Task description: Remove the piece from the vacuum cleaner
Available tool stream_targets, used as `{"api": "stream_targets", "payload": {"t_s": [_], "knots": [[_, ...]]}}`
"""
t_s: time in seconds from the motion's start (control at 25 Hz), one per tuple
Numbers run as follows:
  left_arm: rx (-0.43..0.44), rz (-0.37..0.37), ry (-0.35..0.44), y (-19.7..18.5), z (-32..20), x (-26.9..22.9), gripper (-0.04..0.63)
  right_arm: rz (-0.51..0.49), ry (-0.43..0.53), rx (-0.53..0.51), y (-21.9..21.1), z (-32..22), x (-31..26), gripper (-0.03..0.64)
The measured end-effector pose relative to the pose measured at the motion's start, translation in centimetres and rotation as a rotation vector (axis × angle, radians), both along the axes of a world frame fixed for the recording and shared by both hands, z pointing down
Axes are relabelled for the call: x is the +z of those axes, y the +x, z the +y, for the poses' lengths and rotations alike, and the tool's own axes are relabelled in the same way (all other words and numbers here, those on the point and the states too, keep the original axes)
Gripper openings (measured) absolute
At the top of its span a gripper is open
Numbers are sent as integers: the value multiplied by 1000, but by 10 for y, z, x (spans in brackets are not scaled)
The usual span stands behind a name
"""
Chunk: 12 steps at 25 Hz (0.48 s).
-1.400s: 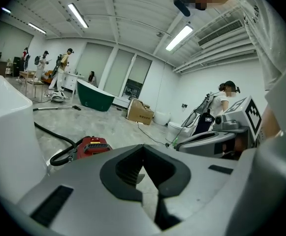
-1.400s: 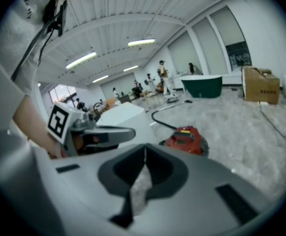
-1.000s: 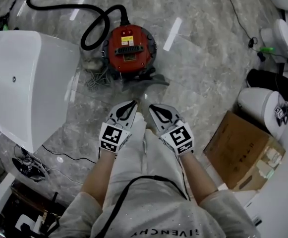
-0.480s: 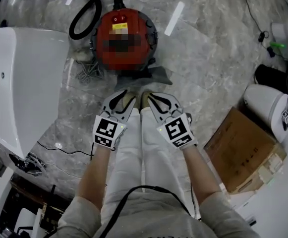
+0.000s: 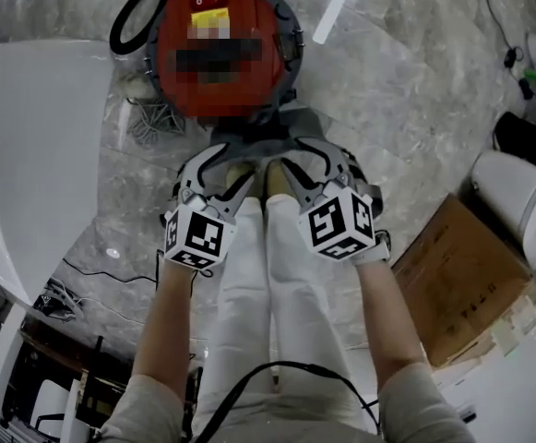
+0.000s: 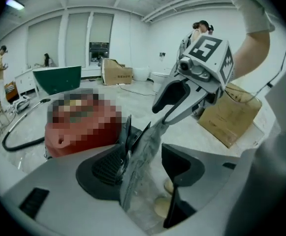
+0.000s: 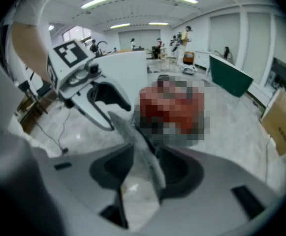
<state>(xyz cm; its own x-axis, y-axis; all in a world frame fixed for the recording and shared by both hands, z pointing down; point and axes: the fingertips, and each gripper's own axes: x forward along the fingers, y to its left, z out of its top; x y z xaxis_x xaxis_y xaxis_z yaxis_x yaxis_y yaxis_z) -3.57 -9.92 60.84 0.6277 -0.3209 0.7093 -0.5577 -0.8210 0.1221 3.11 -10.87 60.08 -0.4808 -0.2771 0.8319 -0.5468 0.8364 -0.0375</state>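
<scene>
The red round vacuum cleaner (image 5: 217, 49) stands on the marble floor just beyond my feet. A grey flat piece (image 5: 286, 129) sticks out at its near side. My left gripper (image 5: 220, 166) and right gripper (image 5: 306, 160) hang side by side low over that piece. In the left gripper view the grey piece (image 6: 140, 156) stands upright between the jaws of the left gripper (image 6: 143, 168), which have just been opening. In the right gripper view the same piece (image 7: 143, 151) runs between the jaws of the right gripper (image 7: 145, 173), also just opening. Neither gripper's pads clearly press on it.
A black hose (image 5: 134, 21) leaves the vacuum's far left, with loose cable (image 5: 152, 123) beside it. A large white tub-like object (image 5: 37, 146) lies on the left. A cardboard box (image 5: 470, 275) and a white rounded fixture (image 5: 517, 197) sit on the right.
Both grippers have dropped toward the near side of the vacuum and their jaws have gone from shut to open. The vacuum now fills more of the head view.
</scene>
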Motion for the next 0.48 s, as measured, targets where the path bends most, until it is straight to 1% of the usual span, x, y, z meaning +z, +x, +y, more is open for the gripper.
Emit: {"api": "stream_targets", "payload": {"t_s": [0.12,0.2,0.32,0.48], "knots": [[97,-31,19,12,5,11,279,109,-31,-146,-1,7,25,203],[155,-75,35,17,9,23,304,174,-35,-225,1,7,41,232],[207,-155,73,19,11,36,318,224,19,-310,-1,4,51,238],[255,-264,117,18,7,49,319,238,118,-362,-4,-2,51,238]]}}
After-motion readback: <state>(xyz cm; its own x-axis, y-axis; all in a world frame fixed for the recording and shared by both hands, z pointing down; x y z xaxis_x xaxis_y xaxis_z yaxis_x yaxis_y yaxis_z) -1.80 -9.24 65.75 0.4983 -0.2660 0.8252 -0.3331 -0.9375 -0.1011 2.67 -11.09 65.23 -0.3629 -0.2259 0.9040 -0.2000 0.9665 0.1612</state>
